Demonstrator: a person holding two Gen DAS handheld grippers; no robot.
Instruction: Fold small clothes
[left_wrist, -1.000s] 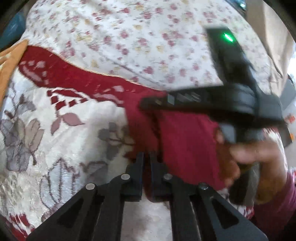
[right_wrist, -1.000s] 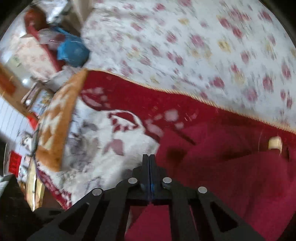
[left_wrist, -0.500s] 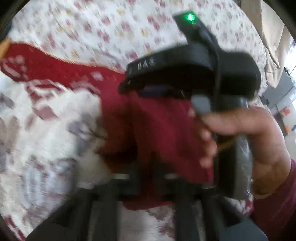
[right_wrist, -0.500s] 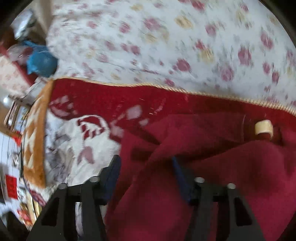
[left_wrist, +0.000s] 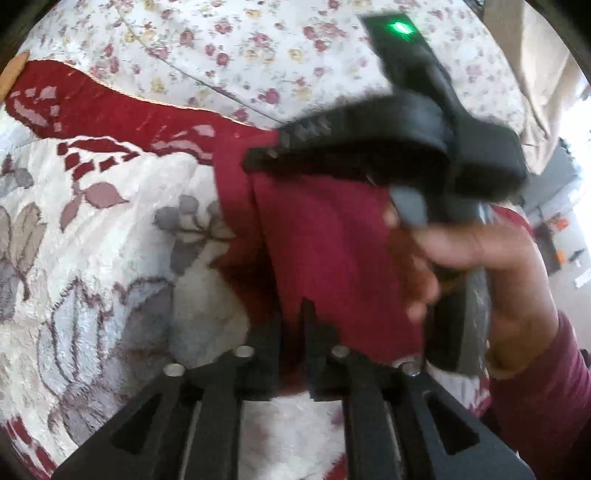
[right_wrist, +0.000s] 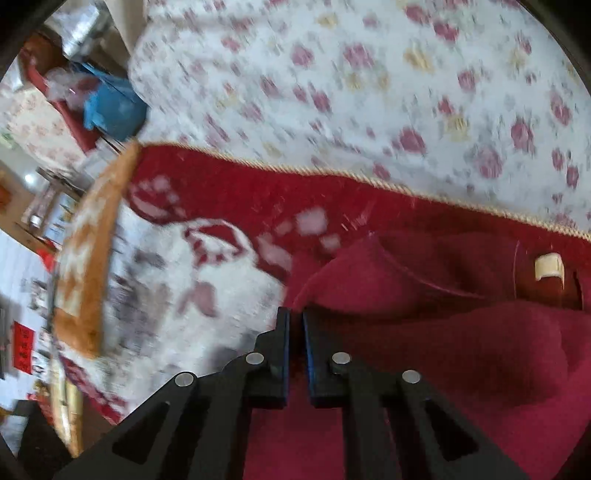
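Both tongs are opening: the left tongs (left_wrist: 293, 314) part with a fold of the dark red garment (left_wrist: 332, 251) between them, and the right tongs (right_wrist: 294, 317) stand slightly apart at its edge, no longer clenched as a second ago. The garment lies bunched on the patterned blanket (left_wrist: 110, 258) over the bed, toward three o'clock of the left view; this reads as letting go after a fold, the cloth now lower and flatter.

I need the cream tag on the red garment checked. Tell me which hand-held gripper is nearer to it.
Right. The right hand-held gripper rests on the red garment with the cream tag just ahead to its right; the left hand-held gripper sits at the garment's opposite edge, tag unseen.
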